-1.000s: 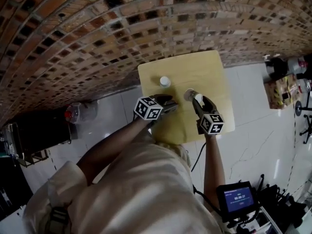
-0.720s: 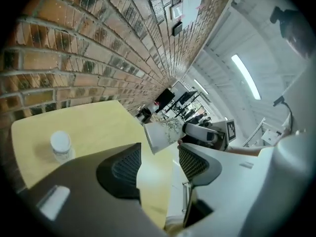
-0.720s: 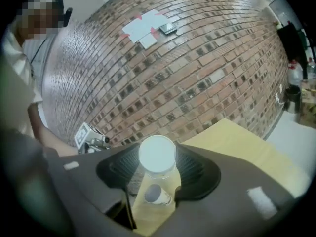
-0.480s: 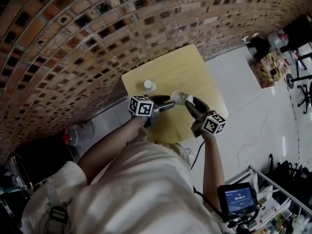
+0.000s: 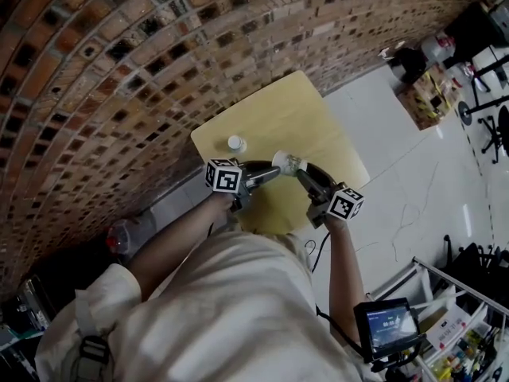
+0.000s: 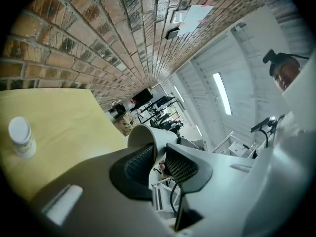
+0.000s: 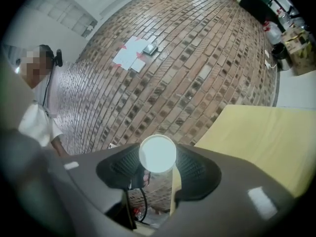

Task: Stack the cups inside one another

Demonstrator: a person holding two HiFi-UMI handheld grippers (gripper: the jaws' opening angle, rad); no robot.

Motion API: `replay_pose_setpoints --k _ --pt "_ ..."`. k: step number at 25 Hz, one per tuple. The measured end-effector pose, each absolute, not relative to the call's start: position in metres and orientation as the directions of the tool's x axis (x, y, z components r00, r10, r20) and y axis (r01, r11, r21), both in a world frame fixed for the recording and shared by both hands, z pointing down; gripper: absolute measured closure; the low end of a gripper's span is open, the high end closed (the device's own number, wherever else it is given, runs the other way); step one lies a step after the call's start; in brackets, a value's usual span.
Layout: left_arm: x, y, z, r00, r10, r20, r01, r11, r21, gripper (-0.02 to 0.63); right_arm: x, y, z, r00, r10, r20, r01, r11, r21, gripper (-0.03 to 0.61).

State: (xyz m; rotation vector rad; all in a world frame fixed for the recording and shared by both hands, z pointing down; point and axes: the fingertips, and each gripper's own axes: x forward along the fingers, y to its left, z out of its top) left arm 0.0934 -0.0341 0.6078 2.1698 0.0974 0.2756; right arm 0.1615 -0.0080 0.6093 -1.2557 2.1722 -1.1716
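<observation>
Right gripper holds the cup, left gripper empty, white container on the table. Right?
Wrong on the left gripper: its jaws have just been closing and pinch the wall of the cup, see left gripper view; the right gripper holds it, white container on the table.

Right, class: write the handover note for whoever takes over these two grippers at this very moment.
Right gripper: shut on the white cup, held on its side above the table.
Left gripper: jaws have just been closing and now pinch that cup's wall at the rim.
Small white container: upright on the table, apart.
Done: cup is up; whether another sits inside, cannot tell.
Left: probably nest any remaining cups.
</observation>
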Motion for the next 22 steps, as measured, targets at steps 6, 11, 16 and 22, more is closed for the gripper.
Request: replay_pose_setpoints --k 6,11,16,22 --pt "0.089 -0.038 0.606 0.968 0.185 0.167 -0.020 -0.611 0.791 0.580 0.157 -0.001 0.623 -0.514 -0.846 0.144 -0.581 0.219 -0.784 0.347" --pt "0.089 -0.046 0.616 0.942 0.213 0.260 -0.041 -0.695 0.718 0.578 0.164 0.006 0.641 -0.485 -0.852 0.195 -0.613 0.173 -0.771 0.344" --pt "0.093 -0.051 0.638 0.831 0.248 0.499 -0.044 -0.863 0.503 0.578 0.166 0.014 0.653 -0.476 -0.843 0.251 -0.645 0.141 -0.751 0.345" --pt "0.106 -0.049 0.672 0.642 0.217 0.735 0.075 -0.972 0.222 0.578 0.172 0.023 0.671 -0.433 -0.849 0.304 -0.677 0.084 -0.731 0.346"
